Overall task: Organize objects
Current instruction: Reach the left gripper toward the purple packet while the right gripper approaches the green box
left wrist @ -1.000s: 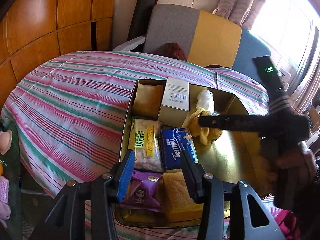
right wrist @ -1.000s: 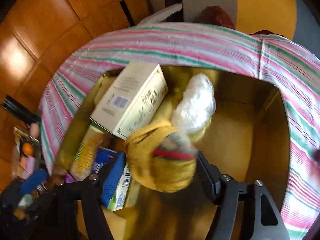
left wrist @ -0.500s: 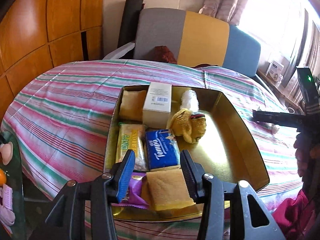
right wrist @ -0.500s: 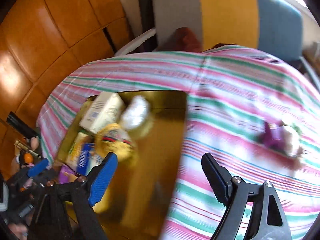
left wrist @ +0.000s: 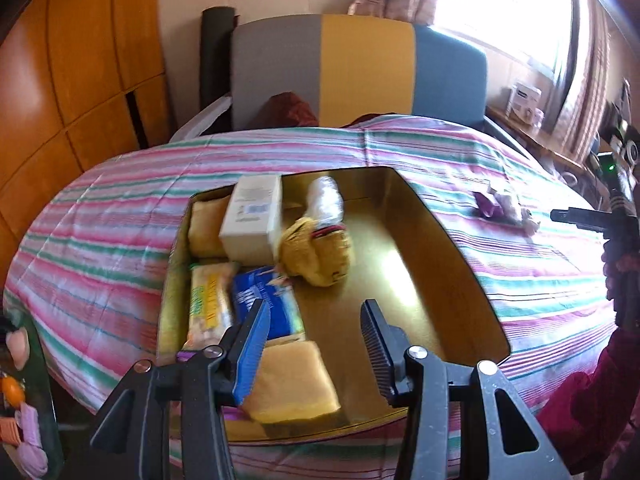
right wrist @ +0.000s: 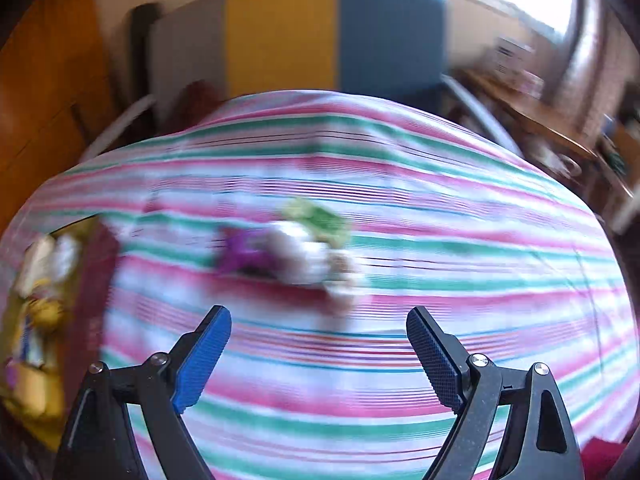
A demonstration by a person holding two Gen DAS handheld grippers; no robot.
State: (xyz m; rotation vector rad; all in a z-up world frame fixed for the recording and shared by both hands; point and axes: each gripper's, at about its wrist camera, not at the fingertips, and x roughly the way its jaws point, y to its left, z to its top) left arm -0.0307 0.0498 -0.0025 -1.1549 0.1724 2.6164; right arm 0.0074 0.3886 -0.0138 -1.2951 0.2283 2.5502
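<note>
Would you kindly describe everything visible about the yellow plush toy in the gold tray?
The yellow plush toy looks soft and fuzzy, with a dark red band across its upper part. It lies slumped on the floor of the gold tray, near the middle. It touches the white box on its left and a white plastic-wrapped bundle behind it, with the blue tissue pack just in front. No tool holds it.

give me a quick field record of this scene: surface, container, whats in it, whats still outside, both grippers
surface: striped tablecloth
container: gold tray on the cloth
in tray: white box, yellow plush toy, blue tissue pack, snack bag, yellow sponge
outside tray: small pile of items, purple and white, blurred
left gripper: open, empty, over the tray
right gripper: jaws have just been opening, empty, facing the pile
</note>
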